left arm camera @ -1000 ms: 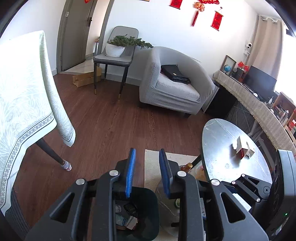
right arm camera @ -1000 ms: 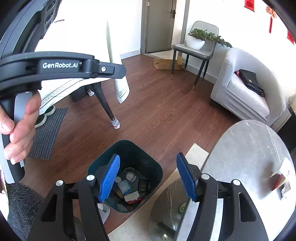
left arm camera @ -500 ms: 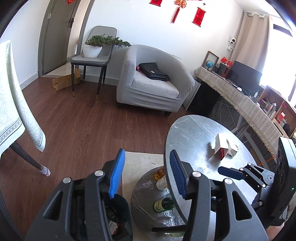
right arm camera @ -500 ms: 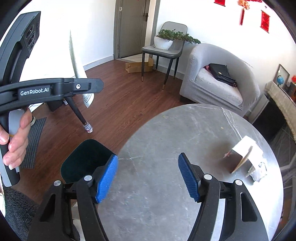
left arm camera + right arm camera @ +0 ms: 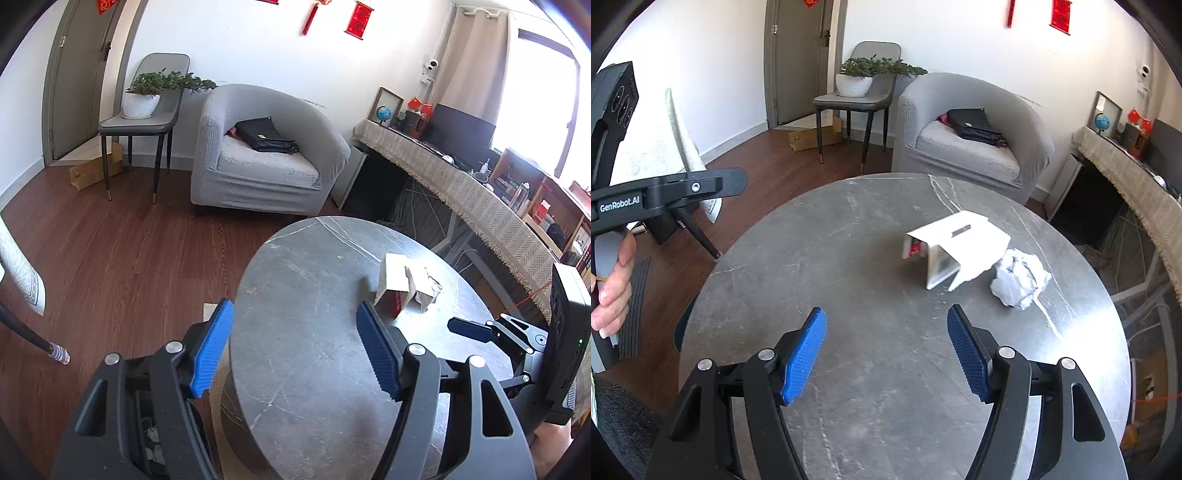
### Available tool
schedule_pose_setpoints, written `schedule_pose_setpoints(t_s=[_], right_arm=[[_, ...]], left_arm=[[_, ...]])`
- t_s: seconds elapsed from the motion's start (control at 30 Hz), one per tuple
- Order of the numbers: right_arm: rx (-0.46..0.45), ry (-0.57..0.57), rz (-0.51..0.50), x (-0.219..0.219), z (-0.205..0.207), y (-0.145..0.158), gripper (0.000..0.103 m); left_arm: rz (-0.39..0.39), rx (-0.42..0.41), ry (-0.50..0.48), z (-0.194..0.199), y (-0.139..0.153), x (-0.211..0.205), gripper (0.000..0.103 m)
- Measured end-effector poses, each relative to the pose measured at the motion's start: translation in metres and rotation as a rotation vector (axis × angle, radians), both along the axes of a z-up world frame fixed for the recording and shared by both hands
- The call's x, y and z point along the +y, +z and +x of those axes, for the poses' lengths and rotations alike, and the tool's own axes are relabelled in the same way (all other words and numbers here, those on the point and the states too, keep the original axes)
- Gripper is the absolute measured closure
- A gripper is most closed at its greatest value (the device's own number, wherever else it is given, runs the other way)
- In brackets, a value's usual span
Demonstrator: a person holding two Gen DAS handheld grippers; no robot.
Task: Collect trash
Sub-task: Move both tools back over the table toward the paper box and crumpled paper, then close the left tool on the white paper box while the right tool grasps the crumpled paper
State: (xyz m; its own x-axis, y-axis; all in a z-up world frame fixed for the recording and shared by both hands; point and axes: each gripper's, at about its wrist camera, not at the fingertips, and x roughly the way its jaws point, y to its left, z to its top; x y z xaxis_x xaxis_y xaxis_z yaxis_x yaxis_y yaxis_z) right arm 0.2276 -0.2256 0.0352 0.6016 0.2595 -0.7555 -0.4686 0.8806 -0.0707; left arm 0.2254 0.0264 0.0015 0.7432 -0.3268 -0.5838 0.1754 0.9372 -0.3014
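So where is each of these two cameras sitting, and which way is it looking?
Left wrist: rides the left tool, jaws opening and empty, looking down over the round grey table; the right tool shows at its right edge.
Right wrist: rides the right tool, open and empty, over the table; a hand holds the left tool.
Shared: white torn box, crumpled paper, grey armchair.

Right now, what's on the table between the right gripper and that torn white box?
Nothing: in the right wrist view only bare grey table lies between the empty right gripper and the torn white box.
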Motion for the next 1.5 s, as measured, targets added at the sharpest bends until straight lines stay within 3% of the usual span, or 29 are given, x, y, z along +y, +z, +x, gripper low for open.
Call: schedule_pose_setpoints(t_s=[0.13,0.47,0.77,0.87,0.97,1.13,1.4,1.5], right_arm=[[0.014,-0.064,0.033,-0.034,0.006,-0.002,0.034],[0.048,-0.234,0.235,-0.105,0.038,0.001,0.03],[0.121,-0.241,0.284,-0.112,0.06,-0.018,0.024],[0.15,-0.241,0.307,-0.116,0.068,-0.023,0.024],[0.163,-0.249,0.295,-0.12,0.073,-0.028,0.024],[0.158,-0.272,0.3,-0.127,0.078,-0.031,0.023],[0.157,-0.295,0.325,-0.134,0.087,-0.03,0.023],[0.154,-0.287,0.309,-0.132,0.087,-0.03,0.023]], left_arm=[[0.031,0.014,-0.034,0.003,-0.005,-0.025,0.025],[0.076,0.059,-0.164,0.021,-0.012,-0.086,0.022],[0.163,0.109,-0.365,0.057,-0.003,-0.142,0.018],[0.202,0.139,-0.386,0.075,-0.005,-0.149,0.017],[0.195,0.214,-0.397,0.095,-0.012,-0.149,0.017],[0.2,0.27,-0.41,0.118,-0.024,-0.154,0.017],[0.221,0.295,-0.467,0.134,-0.03,-0.178,0.017],[0.241,0.32,-0.482,0.139,-0.035,-0.184,0.021]])
